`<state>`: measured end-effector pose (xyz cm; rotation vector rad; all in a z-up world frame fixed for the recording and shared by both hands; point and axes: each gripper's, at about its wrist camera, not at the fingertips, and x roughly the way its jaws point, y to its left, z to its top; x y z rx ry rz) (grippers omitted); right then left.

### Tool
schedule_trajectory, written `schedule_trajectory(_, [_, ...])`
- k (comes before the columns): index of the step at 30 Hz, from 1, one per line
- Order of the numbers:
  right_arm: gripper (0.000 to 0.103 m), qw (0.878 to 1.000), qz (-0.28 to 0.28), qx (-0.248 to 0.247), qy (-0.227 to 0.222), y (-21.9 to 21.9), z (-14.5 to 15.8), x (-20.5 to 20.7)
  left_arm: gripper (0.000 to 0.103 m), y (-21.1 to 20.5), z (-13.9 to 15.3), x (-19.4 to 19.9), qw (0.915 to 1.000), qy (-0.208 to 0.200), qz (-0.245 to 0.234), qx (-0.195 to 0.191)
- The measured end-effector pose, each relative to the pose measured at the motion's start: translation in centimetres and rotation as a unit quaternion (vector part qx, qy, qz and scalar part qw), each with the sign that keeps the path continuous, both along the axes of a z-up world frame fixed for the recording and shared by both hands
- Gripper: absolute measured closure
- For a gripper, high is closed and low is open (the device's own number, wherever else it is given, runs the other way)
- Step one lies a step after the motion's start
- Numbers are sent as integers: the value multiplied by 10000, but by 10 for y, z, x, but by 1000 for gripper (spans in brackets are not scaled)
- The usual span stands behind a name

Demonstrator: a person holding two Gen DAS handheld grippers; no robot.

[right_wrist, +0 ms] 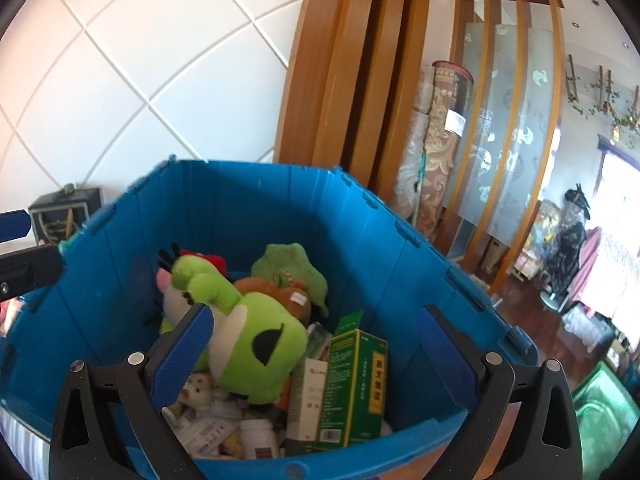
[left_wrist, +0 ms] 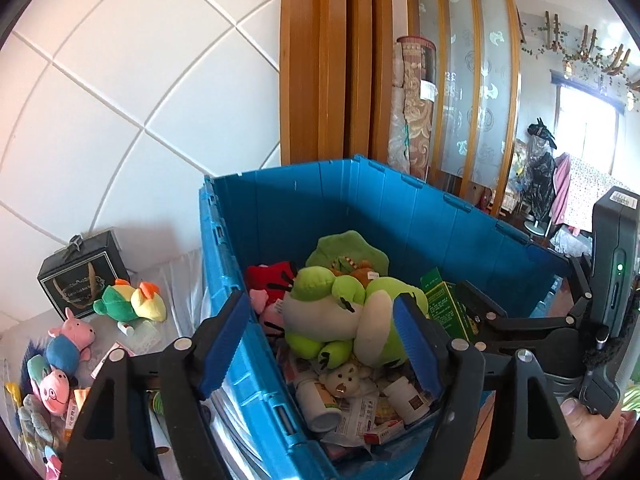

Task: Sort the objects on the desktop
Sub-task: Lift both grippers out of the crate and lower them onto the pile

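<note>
Hovering: your left hand-held gripper [left_wrist: 326,344] and right hand-held gripper [right_wrist: 316,354] gape wide, empty.
Bin: green frog plush [left_wrist: 352,320] lies inside blue crate [left_wrist: 280,216], beside green box [right_wrist: 354,388].
Around: plush toys [left_wrist: 68,344] crowd the surface left of the crate.

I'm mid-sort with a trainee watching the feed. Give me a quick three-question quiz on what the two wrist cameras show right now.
1. True or false: the left gripper is clamped on the green frog plush.
2. Where does the tall green box stand? A) on the table outside the crate B) inside the blue crate C) between the right gripper's jaws
3. Name one plush toy lying outside the crate, as the left wrist view shows it.

Key
1. False: its jaws stand apart, with nothing pressed between the pads.
2. B. The right gripper is open too.
3. The pink pig in blue, or the green and yellow plush.
</note>
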<state>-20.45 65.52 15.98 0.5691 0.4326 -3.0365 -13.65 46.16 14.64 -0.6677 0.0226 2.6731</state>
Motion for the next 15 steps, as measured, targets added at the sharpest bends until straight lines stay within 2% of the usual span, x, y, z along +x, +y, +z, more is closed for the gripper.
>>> schedule_trajectory(3, [0,9986,302,-394,204,-5,8,16,29,-25,0,13,9992,340,142,184])
schedule_trajectory(6, [0,9935,652,-829,423,-16,16,33,29,-58,-3,23,9967,466,433,495])
schedule_trajectory(10, [0,9855,1115,-1034,753,-49,23,54,29,-104,-15,26,9933,218,1017,514])
schedule_trajectory(15, [0,9753,1852,-1022,641,-111,17,66,29,-174,-39,35,9840,-131,1692,548])
